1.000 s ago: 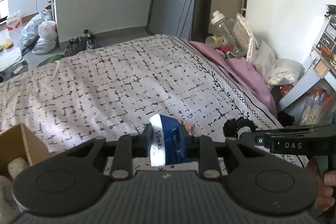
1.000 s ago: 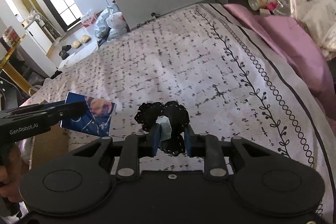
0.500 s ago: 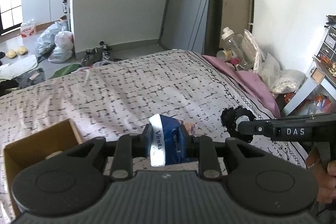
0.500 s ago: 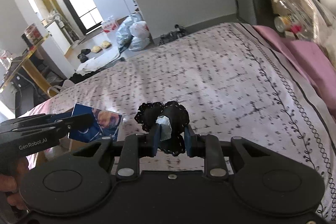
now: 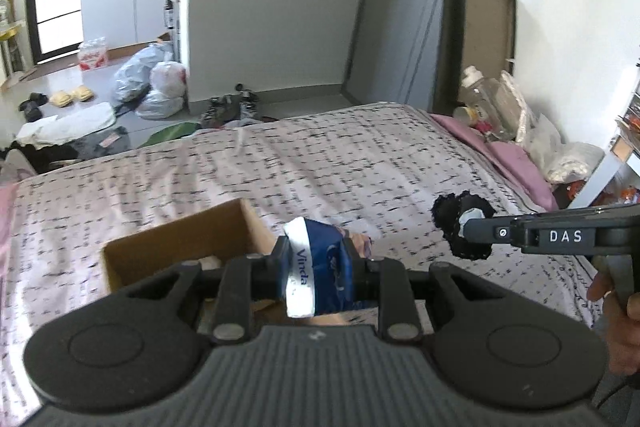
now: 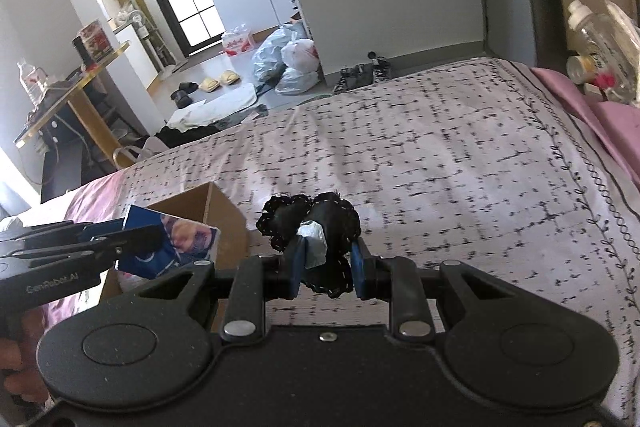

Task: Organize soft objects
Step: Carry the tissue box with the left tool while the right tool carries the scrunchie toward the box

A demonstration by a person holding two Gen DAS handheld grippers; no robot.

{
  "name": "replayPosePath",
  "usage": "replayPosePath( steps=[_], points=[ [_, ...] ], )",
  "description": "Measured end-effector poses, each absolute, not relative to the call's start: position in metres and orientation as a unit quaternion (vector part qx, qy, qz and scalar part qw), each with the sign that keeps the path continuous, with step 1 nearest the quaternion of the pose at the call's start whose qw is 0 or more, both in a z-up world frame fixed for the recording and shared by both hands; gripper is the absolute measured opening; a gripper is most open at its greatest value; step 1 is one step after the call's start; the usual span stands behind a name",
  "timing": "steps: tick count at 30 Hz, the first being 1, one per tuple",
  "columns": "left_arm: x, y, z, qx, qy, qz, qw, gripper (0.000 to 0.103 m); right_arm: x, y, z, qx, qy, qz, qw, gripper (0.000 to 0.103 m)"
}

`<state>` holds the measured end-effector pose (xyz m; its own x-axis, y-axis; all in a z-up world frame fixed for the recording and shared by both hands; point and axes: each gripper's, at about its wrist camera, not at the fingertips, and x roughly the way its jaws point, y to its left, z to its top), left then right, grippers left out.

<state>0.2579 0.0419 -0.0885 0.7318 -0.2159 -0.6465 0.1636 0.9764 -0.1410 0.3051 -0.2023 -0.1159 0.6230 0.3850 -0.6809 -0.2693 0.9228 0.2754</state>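
Blue and white plastic Vinda tissue pack [image 5: 320, 263] is pinched between the fingers of the left gripper [image 5: 318, 269], held in the air just right of and partly over the open brown cardboard box [image 5: 176, 239]. Pack squashed at the grip, white end with the brand lettering facing the camera. In the right wrist view the same pack [image 6: 172, 247] shows its printed side, clamped in the left gripper [image 6: 132, 241] beside the box [image 6: 216, 211].

Black fuzzy soft toy with white stitched edging and a pale grey tag [image 6: 312, 239] is clamped in the right gripper [image 6: 326, 267], blue pads pressing it from both sides, lobes bulging out above the fingers. It hangs above the bed. From the left wrist view the toy [image 5: 460, 223] sits at the tip of the right gripper [image 5: 478, 227], which is marked DAS, well right of the tissue pack; a hand [image 5: 624, 319] holds its handle at the right edge.

Box stands on the pale pink bedspread with black dash print [image 5: 280, 179], near its left side. Something pale lies inside the box; cannot tell what. Pink pillow or sheet [image 5: 500, 151] along the far right of the bed. Clear plastic bottle [image 6: 588, 27] beside the headboard. Tied plastic bags [image 6: 288, 63] and slippers [image 6: 218, 81] on the floor beyond the bed.
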Motion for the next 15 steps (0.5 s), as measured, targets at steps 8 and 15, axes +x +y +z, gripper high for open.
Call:
replayPosePath(
  steps=[8, 15],
  points=[
    [0.241, 0.078, -0.092, -0.046, 0.354, -0.068, 0.932, 0.024, 0.298, -0.169, -0.113, 0.059, 0.388, 0.202, 0.897, 0.024],
    [0.231, 0.101, -0.094, -0.041, 0.362, -0.050, 0.930, 0.025, 0.295, -0.146, -0.110, 0.047, 0.386, 0.219, 0.895, 0.025]
  ],
)
